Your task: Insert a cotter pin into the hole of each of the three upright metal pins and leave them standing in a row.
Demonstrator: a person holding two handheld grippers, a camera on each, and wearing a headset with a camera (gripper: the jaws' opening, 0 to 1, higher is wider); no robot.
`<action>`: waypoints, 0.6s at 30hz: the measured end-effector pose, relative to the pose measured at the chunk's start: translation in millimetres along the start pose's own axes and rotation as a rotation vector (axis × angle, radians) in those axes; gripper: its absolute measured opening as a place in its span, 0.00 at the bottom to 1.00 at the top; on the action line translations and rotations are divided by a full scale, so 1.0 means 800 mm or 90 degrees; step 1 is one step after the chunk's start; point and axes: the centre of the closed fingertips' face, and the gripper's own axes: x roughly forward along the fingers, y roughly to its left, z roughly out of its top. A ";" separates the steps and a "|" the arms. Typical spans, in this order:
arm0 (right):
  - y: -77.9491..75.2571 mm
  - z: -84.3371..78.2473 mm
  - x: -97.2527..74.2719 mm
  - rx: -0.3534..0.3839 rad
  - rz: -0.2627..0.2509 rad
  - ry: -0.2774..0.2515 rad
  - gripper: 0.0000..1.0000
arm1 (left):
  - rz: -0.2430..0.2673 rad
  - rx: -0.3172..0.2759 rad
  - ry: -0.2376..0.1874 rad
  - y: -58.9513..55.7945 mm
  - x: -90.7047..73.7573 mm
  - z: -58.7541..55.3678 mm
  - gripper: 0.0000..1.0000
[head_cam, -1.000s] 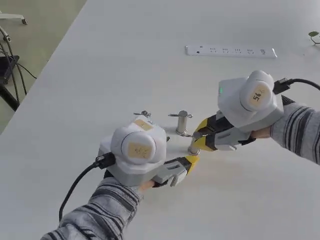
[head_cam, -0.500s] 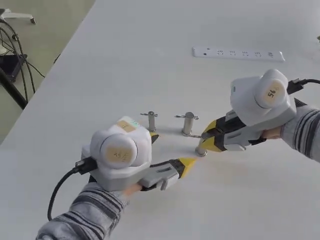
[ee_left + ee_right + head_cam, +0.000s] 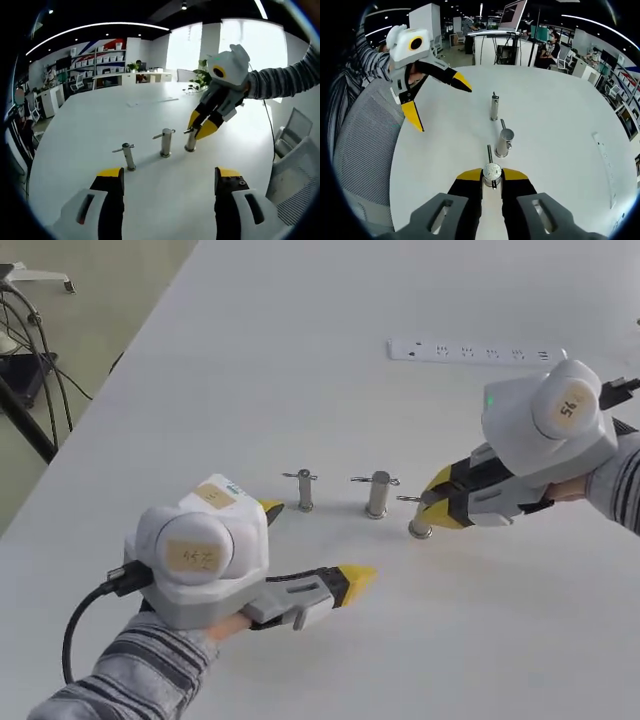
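Three upright metal pins stand in a row on the white table point(image 3: 300, 360): the left pin point(image 3: 305, 490), the middle pin point(image 3: 377, 495) and the right pin point(image 3: 420, 529). A cotter pin crosses the top of each. My right gripper point(image 3: 432, 504) comes in from the right, shut around the head of the right pin point(image 3: 492, 172), whose cotter pin point(image 3: 489, 150) sticks out beyond the jaws. My left gripper point(image 3: 314, 540) hovers open in front of the row, holding nothing. From the left gripper view the pins point(image 3: 166, 142) stand ahead and the right gripper point(image 3: 202, 126) is at the rightmost one.
A white power strip point(image 3: 478, 351) lies at the back right. The table's left edge drops to a floor with cables point(image 3: 25, 340). Grey chairs point(image 3: 295, 150) stand beside the table. Open tabletop surrounds the pins.
My left gripper has let go of the right pin, opened and drawn back toward me and to the left. The right gripper stays at that pin. The head camera shifted.
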 end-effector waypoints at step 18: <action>-0.031 -0.019 -0.004 -0.009 -0.005 0.034 0.08 | 0.025 -0.013 0.003 0.017 -0.008 0.002 0.80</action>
